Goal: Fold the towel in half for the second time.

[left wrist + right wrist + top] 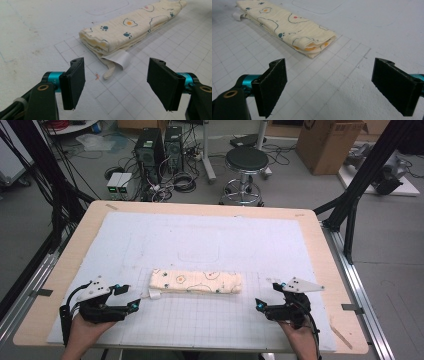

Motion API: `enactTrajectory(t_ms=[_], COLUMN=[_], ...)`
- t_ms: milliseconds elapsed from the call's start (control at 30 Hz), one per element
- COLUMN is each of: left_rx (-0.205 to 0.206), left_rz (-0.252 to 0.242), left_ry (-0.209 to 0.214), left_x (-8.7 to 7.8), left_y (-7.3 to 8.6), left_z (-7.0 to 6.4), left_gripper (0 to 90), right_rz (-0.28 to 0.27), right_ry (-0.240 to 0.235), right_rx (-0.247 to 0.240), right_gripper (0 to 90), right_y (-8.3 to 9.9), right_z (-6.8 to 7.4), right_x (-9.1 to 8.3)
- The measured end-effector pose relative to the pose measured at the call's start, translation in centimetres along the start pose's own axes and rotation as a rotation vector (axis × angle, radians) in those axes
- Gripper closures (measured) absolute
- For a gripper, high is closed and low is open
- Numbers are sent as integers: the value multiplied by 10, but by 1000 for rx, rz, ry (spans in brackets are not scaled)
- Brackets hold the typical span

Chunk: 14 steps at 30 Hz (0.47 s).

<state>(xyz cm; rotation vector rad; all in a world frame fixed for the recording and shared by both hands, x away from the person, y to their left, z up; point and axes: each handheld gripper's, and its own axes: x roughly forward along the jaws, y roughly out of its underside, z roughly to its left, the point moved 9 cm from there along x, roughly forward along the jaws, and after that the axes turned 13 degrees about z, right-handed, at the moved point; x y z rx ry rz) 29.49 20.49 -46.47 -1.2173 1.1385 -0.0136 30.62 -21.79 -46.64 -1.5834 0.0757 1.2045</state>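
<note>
A cream cloth (196, 282) printed with paw and egg shapes lies folded into a long strip on the white gridded mat (200, 320). Its white label (119, 59) and a loop stick out at its left end. My left gripper (128, 296) rests open just left of that end, with the cloth (130, 27) ahead of its jaws and nothing between them. My right gripper (266, 294) stands open a little right of the cloth's other end (287, 27), also empty. In the left gripper view my left gripper (116, 86) points at the label, and my right gripper (329, 86) faces the folded edge.
The mat covers a wooden table (325, 270). Beyond the far edge stand a black stool (246, 162), computer towers (159, 150) with cables and a cardboard box (327, 142). Black frame legs (357, 185) rise at the right.
</note>
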Motion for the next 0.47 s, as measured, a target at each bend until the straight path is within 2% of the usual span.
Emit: enactTrajectory(t_ms=[267, 467], left_rx=[-6, -5], left_rz=[0, -2], left_ry=[-7, -5], left_x=[1, 1], left_y=[2, 1], left_z=[3, 4], left_gripper=[306, 298], right_rz=[2, 0], right_ry=[-1, 9], right_rx=[15, 3], right_gripper=[123, 122], right_y=[3, 2], right_z=[-1, 0], right_x=[0, 2])
